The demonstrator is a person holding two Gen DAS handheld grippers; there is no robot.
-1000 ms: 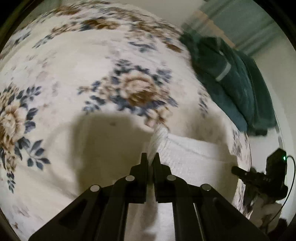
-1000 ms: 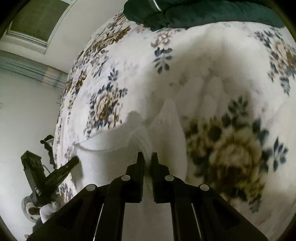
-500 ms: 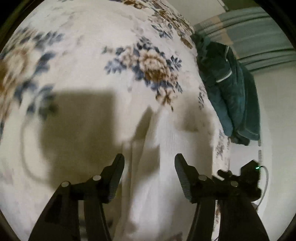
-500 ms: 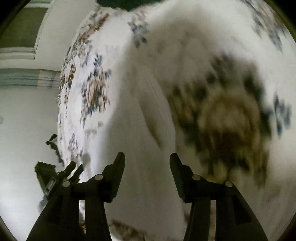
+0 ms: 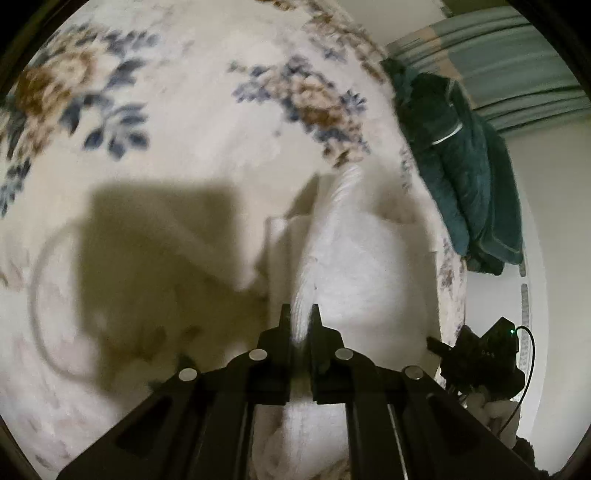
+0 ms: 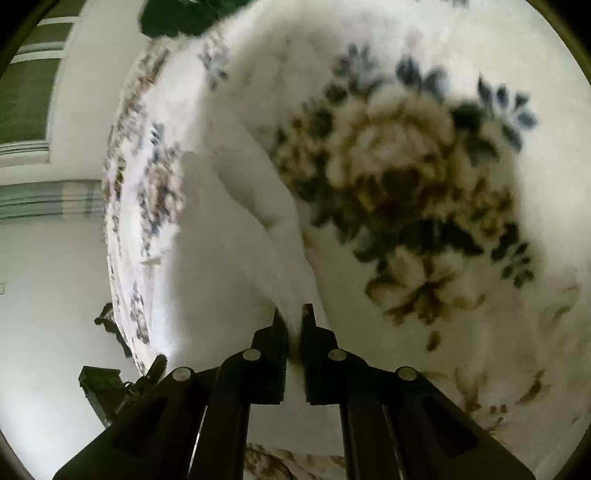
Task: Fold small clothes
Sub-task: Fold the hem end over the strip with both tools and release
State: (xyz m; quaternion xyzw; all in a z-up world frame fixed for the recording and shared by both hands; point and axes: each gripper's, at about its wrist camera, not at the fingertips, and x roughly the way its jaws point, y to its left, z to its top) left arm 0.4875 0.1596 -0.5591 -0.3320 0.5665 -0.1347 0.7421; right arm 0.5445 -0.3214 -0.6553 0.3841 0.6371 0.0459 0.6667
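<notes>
The small white knitted garment (image 5: 354, 266) lies bunched on the cream floral-patterned bed cover (image 5: 155, 155), ribbed folds rising into both tools. The left gripper (image 5: 300, 317) is clamped on one fold, the right gripper (image 6: 293, 317) pinches another white edge (image 6: 258, 221). Only the left view shows the dark teal folded blanket (image 5: 465, 162) clearly; the right shows a pale wall (image 6: 44, 280).

Cloth (image 5: 354, 258) near end hidden under left gripper (image 5: 299, 314) bodywork at lower centre; weave smeared by blur. In right wrist view, cloth (image 6: 236, 229) outline lost against pale bedspread (image 6: 517, 350); flower print at upper right blurred. Dark garment (image 6: 173, 18) cut off by top edge. Other gripper (image 6: 110, 387) at lower left small, partly behind near frame; jaw state unreadable there.
</notes>
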